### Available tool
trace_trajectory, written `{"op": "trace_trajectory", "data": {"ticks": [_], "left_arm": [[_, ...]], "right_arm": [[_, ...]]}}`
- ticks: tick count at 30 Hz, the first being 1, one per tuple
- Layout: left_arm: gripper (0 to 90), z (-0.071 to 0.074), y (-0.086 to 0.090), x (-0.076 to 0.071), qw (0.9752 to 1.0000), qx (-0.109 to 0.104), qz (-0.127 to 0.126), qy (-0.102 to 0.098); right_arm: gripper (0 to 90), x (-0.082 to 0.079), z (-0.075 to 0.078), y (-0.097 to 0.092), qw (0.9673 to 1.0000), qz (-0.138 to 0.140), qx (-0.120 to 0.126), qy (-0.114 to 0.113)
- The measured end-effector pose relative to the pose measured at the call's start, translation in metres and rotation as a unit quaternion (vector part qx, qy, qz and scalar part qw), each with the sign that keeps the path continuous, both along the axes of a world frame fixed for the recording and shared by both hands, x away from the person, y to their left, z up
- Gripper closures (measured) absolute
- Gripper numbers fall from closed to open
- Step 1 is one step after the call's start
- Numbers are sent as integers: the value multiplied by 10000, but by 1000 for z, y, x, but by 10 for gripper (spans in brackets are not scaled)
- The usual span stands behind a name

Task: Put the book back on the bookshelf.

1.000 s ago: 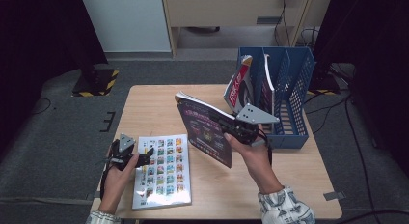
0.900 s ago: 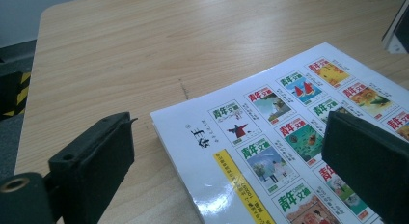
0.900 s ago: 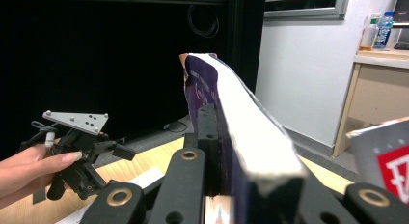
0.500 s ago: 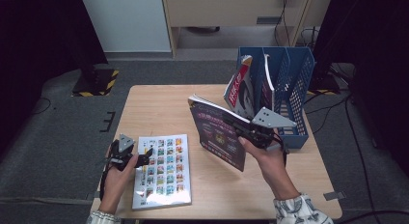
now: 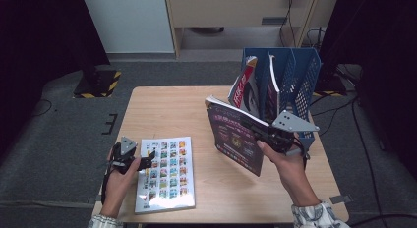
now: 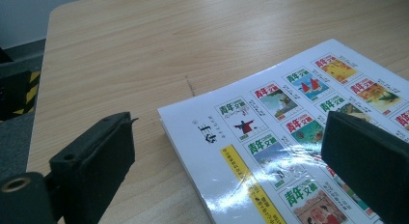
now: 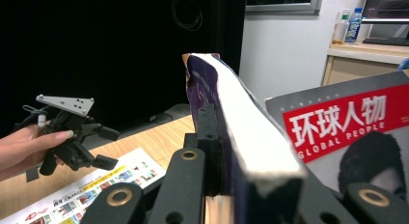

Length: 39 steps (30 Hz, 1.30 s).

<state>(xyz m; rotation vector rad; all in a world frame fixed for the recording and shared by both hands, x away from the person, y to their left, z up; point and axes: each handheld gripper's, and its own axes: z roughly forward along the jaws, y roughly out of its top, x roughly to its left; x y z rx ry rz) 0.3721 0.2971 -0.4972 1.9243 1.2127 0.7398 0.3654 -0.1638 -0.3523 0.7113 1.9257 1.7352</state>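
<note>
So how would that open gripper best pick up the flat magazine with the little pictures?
Take the magazine by its near left edge, coming in level from the left, where the left gripper already waits open. It lies flat on the table, so only an edge offers a bite, one jaw above and one slid beneath.

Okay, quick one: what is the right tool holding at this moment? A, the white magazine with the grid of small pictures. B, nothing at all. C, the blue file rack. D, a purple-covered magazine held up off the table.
D: the right tool is clamped on the edge of the purple-covered magazine, tilted up above the table near the blue file rack; the white picture-grid magazine lies flat by the left tool.
</note>
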Motion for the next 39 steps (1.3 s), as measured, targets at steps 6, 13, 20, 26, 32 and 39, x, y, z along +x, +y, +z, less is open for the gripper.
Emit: {"op": "trace_trajectory", "data": {"ticks": [6, 13, 20, 26, 32, 39], "left_arm": [[45, -1, 0, 0, 10000, 17, 7, 20], [45, -1, 0, 1, 10000, 14, 8, 17], [45, -1, 0, 1, 10000, 28, 3, 23], [46, -2, 0, 1, 10000, 34, -7, 49], [45, -3, 1, 2, 10000, 34, 4, 53], [45, -2, 0, 1, 10000, 66, 7, 65]], "right_arm": [[837, -5, 3, -8, 10000, -31, -17, 0], [838, -11, 3, -24, 9999, -125, -6, 26], [837, -14, 4, -35, 9998, -202, 21, 72], [837, -16, 5, -44, 9995, -274, 99, 79], [837, -20, 8, -55, 9992, -333, 206, 113], [837, -24, 10, -66, 9986, -440, 256, 135]]}}
